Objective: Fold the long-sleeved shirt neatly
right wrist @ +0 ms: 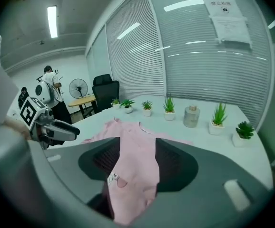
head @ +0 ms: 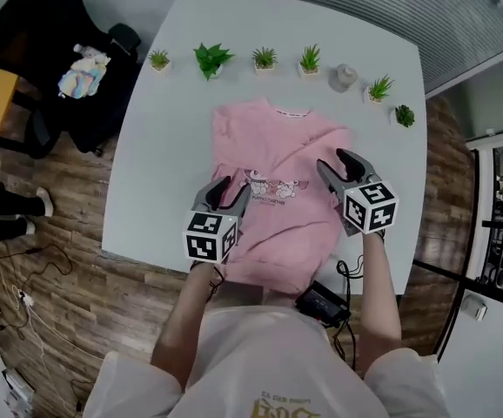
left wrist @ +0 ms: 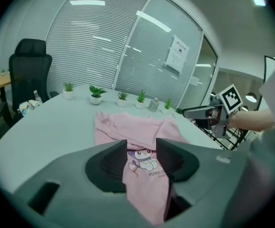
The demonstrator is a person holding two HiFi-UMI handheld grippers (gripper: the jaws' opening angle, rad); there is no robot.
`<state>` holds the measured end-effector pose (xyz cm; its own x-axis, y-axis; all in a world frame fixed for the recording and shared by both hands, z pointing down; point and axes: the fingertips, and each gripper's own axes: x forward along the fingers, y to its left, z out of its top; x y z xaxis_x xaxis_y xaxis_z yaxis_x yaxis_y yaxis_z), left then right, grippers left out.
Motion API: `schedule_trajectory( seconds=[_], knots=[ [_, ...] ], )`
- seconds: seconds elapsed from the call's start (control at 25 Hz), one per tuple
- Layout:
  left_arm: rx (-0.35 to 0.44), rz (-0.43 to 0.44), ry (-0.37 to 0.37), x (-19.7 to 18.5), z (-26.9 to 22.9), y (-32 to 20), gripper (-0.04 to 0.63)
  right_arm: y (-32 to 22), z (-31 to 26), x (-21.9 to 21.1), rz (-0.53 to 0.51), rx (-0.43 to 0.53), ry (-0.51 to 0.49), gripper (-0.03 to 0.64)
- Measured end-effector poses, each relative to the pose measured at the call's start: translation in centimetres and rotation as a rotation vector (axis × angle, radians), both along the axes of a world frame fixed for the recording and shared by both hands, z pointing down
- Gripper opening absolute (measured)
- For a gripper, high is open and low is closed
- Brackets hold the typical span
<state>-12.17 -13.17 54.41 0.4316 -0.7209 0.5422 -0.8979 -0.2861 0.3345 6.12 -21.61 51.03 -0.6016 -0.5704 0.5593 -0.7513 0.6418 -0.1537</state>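
The left tongs [head: 231,190] hang open and empty over the pink shirt [head: 273,151]. It lies in the middle of the table [head: 160,138] and reaches the near edge. It looks soft, light and floppy, so pinch its side edges. The right tongs [head: 338,164] are wide open and empty too.

Both forearms [head: 375,296] stretched forward, left gripper [head: 233,190] and right gripper [head: 338,165] side by side, tilted downward — jaws apart, gripping nothing

You are standing in an office, working at a white desk [head: 156,190] carrying a row of small potted plants [head: 264,59], with a black swivel chair [head: 34,24] waiting beside it and blind-covered glass partitions [left wrist: 94,46], one bearing a posted notice [left wrist: 177,54], enclosing the room.
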Motion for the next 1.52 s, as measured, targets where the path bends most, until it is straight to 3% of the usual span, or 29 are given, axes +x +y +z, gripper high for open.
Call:
schedule_trajectory(
  seconds=[0.32, 0.52, 0.76, 1.16, 1.52],
  knots=[
    [-0.008, 0.118, -0.020, 0.3, 0.0, 3.5, 0.261, 6.6, -0.4, 4.2, 0.141, -0.003, -0.037, 0.242],
    [0.004, 0.109, -0.060, -0.4, 0.0, 6.6, 0.273, 11.3, 0.7, 3.8, 0.159, -0.037, -0.095, 0.242],
    [0.011, 0.069, -0.101, -1.9, 0.3, 11.6, 0.278, 17.6, 0.9, 3.3, 0.096, -0.031, -0.080, 0.247],
    [-0.054, 0.106, -0.156, -2.8, 2.9, 18.7, 0.276, 25.8, 2.7, 3.9, 0.091, -0.063, -0.087, 0.247],
    [-0.097, 0.141, -0.186, -2.3, 5.1, 21.8, 0.276, 30.1, 6.1, 2.9, 0.033, -0.116, -0.037, 0.247]
  ],
)
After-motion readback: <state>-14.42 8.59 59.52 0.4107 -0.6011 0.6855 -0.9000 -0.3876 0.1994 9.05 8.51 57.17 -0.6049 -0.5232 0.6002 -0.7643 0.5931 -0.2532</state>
